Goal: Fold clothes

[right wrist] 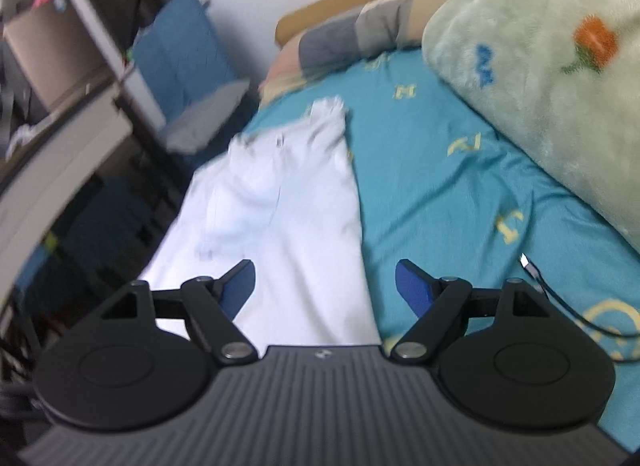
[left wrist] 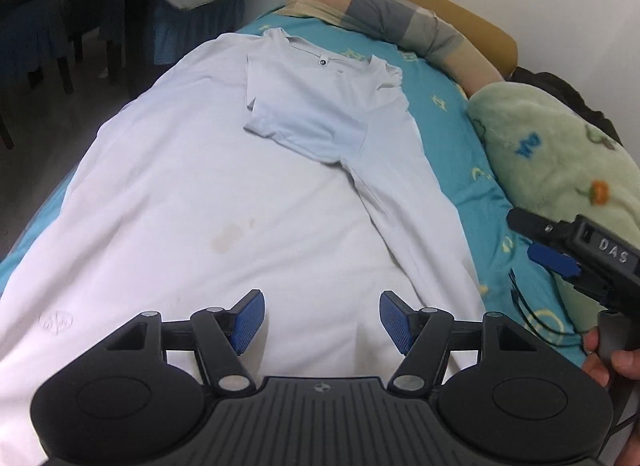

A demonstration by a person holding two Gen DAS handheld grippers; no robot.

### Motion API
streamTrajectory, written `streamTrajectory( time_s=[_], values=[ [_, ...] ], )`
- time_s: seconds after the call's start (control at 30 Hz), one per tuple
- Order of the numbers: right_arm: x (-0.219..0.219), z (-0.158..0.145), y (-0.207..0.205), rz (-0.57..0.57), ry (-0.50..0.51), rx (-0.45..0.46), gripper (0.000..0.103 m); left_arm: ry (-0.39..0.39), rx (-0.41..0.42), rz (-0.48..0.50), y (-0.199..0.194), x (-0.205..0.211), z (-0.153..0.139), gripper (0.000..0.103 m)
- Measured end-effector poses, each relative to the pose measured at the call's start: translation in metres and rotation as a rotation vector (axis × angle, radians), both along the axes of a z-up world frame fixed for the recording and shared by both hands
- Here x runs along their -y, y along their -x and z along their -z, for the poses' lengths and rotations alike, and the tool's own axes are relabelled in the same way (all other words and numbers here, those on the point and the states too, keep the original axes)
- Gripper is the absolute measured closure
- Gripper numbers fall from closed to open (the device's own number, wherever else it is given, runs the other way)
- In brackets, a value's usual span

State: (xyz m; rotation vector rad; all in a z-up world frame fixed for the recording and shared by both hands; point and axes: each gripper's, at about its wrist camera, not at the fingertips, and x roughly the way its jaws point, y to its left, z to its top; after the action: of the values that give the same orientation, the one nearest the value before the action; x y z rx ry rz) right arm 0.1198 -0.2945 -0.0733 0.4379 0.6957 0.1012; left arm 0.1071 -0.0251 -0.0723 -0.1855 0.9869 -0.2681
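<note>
Your left tongs (left wrist: 322, 322) hang with their blue pads apart and nothing between them, just above the lower part of the white long-sleeved shirt (left wrist: 208, 169). That shirt lies spread along the bed (left wrist: 448, 105), collar at the far end, one sleeve folded across the chest. Your right tongs (right wrist: 325, 288) are also spread wide and hold nothing, above the shirt's right edge where it meets the teal sheet. A green plush blanket (left wrist: 560, 153) sits to the right.
</note>
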Motion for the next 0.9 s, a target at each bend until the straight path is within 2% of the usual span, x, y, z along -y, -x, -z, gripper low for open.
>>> streamTrajectory(
  time_s=[0.07,0.17,0.23,0.37,0.47,0.53,0.67,0.7,0.73,0.77,0.8,0.9],
  values=[
    [-0.006,-0.006,0.013,-0.019,0.0,-0.027,0.023,0.018,0.025,0.015,0.01,-0.002,-0.008,0.037],
    [-0.013,-0.018,0.038,-0.043,-0.026,-0.06,0.03,0.067,0.058,0.034,0.011,-0.009,-0.023,0.036],
    [-0.018,-0.024,0.055,-0.056,-0.037,-0.088,0.031,0.083,0.074,0.038,0.012,-0.013,-0.028,0.035],
    [-0.033,-0.026,0.09,-0.057,0.024,-0.213,0.031,0.097,0.076,0.035,0.008,-0.024,-0.026,0.035],
    [-0.038,-0.01,0.105,-0.017,0.017,-0.384,0.031,0.085,0.073,0.015,-0.001,-0.031,-0.024,0.035],
    [-0.04,-0.003,0.108,0.023,0.024,-0.459,0.031,0.08,0.071,-0.001,-0.005,-0.035,-0.024,0.035],
    [-0.06,0.013,0.098,0.033,0.197,-0.538,0.033,0.115,0.046,-0.016,-0.009,-0.045,-0.023,0.035],
    [-0.064,0.018,0.095,0.027,0.233,-0.559,0.041,0.122,0.042,-0.019,-0.009,-0.046,-0.023,0.035],
    [-0.066,0.024,0.092,0.016,0.249,-0.585,0.052,0.124,0.04,-0.024,-0.009,-0.048,-0.023,0.035],
    [-0.069,0.028,0.091,0.007,0.265,-0.608,0.075,0.125,0.04,-0.029,-0.009,-0.05,-0.023,0.035],
    [-0.071,0.028,0.09,0.001,0.28,-0.617,0.089,0.127,0.041,-0.032,-0.009,-0.051,-0.024,0.035],
    [-0.082,0.006,0.093,-0.043,0.327,-0.557,0.096,0.148,0.046,-0.035,-0.006,-0.057,-0.029,0.035]
  ],
)
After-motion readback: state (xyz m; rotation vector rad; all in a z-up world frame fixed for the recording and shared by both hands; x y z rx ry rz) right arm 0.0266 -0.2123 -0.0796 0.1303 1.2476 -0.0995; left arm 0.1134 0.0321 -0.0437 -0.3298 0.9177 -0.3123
